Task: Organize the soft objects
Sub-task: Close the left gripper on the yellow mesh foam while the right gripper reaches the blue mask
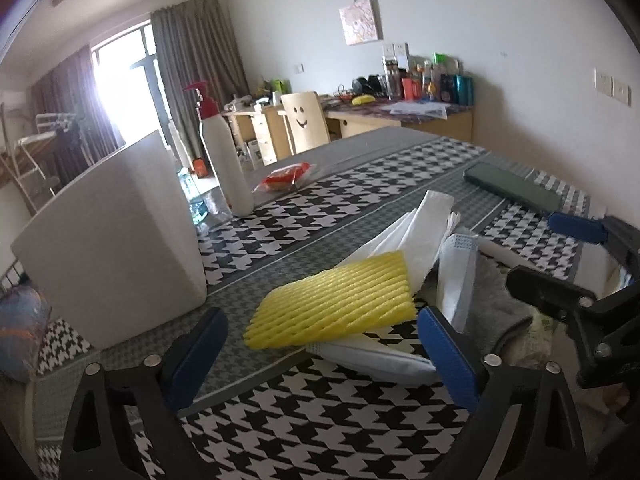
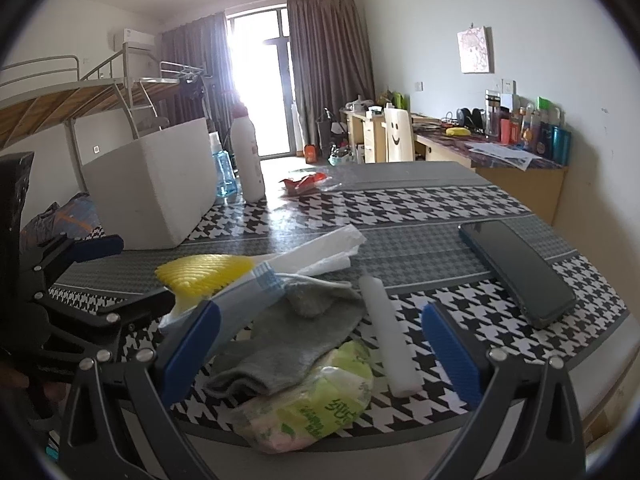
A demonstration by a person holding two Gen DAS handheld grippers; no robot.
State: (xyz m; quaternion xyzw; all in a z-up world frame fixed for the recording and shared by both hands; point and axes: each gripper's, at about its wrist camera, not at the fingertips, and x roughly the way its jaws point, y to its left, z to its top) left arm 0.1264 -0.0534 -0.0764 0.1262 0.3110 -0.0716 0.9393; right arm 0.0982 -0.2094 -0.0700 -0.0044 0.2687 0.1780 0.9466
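One yellow foam net, one grey sock, one phone, one white box, one pump bottle.

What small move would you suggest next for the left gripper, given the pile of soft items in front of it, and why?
Probably ease the left gripper forward and down around the yellow ribbed foam net sleeve, then close. Its jaws stand open with nothing between them, the sleeve lies on top of the pile right ahead, and the white foam box waits beside it.

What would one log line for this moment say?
left claw: open, around yellow foam net | right claw: open, over grey sock | nothing held
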